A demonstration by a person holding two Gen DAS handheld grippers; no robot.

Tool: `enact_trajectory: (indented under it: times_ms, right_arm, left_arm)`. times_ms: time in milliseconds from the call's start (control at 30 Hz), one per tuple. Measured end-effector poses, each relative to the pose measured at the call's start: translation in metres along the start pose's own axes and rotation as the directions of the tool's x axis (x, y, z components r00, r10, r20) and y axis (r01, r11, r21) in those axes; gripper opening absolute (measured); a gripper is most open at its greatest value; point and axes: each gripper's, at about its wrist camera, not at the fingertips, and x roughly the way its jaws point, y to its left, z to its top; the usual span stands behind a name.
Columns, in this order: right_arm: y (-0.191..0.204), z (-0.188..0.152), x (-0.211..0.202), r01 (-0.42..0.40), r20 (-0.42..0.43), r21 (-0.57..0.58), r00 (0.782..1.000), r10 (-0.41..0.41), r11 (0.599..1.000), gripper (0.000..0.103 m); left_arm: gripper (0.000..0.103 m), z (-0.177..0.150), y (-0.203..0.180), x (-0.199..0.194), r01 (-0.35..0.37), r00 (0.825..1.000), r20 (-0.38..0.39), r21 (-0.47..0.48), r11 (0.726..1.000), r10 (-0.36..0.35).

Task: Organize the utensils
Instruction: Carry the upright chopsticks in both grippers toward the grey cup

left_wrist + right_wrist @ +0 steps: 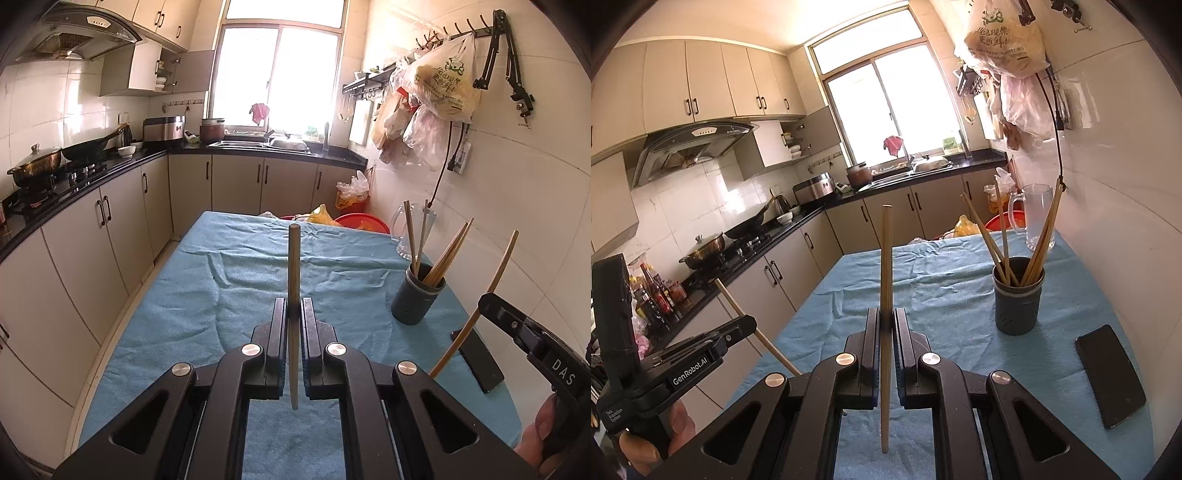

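Left gripper (pixel 294 308): jaws clamped on one slender pale wooden chopstick (pixel 294 280), held upright above the bench (pixel 184 295) draped in blue terry cloth.

Right gripper (pixel 885 319): jaws clamped on a second pale wooden chopstick (pixel 886 266), likewise upright.

Dark grey cylindrical utensil holder (pixel 1018 306): standing on the cloth ahead and to the right, loaded with several wooden chopsticks (pixel 1041 243).

Black smartphone (pixel 1110 374): flat on the cloth near the holder.

Clear glass mug (pixel 1036 216): behind the holder, by the wall.

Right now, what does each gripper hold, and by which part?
Each holds one chopstick near mid-length: left gripper its chopstick, right gripper its chopstick.
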Motion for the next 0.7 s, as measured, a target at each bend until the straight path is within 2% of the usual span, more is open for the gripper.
enact_trajectory:
  times_ms: [700]
  right_arm:
    - [-0.020,0.010,-0.041,0.007,0.080,0.045,0.997,-0.011,0.999,0.007]
  left_arm:
    - [0.006,0.002,-0.012,-0.020,0.003,1.000,0.024,0.020,1.000,-0.003]
